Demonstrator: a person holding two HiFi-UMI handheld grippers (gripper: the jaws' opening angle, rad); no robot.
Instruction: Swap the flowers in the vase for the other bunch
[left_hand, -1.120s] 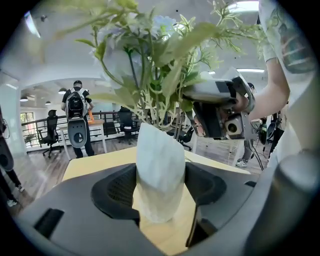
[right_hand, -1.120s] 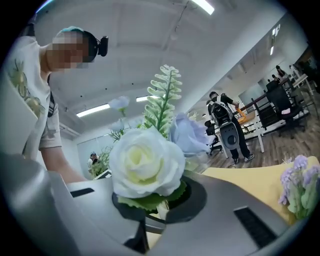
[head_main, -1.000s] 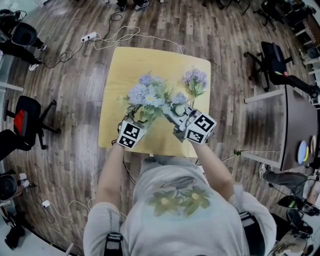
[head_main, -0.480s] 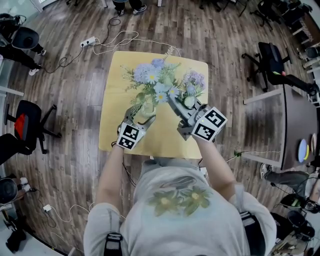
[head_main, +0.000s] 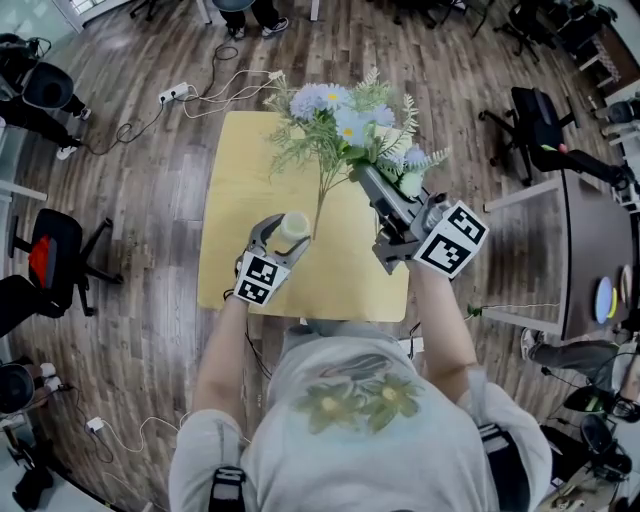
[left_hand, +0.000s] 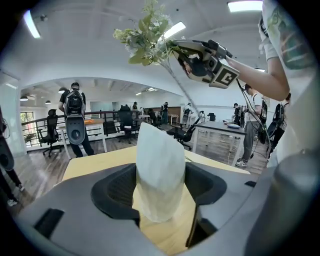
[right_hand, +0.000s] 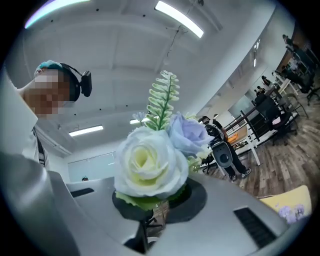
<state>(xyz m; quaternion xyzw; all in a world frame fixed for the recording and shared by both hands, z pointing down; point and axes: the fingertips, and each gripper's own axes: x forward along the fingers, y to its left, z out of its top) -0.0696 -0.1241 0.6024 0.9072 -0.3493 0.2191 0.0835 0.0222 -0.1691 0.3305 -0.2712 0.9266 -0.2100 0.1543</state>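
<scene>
The right claw (head_main: 369, 178) is clamped tight on the stems of the blue-and-white bunch (head_main: 345, 112) and holds it up over the far side of the bench (head_main: 235, 190). One long stem trails down to just beside the mouth of the vase (head_main: 293, 225). The left claw (head_main: 281, 240) is pinching that pale vase from both sides, and it stands upright on the bench near the front edge. The other bunch, a purple one (right_hand: 290, 213), lies on the bench. Cables (head_main: 215, 85) snake over the wood floor beyond.
</scene>
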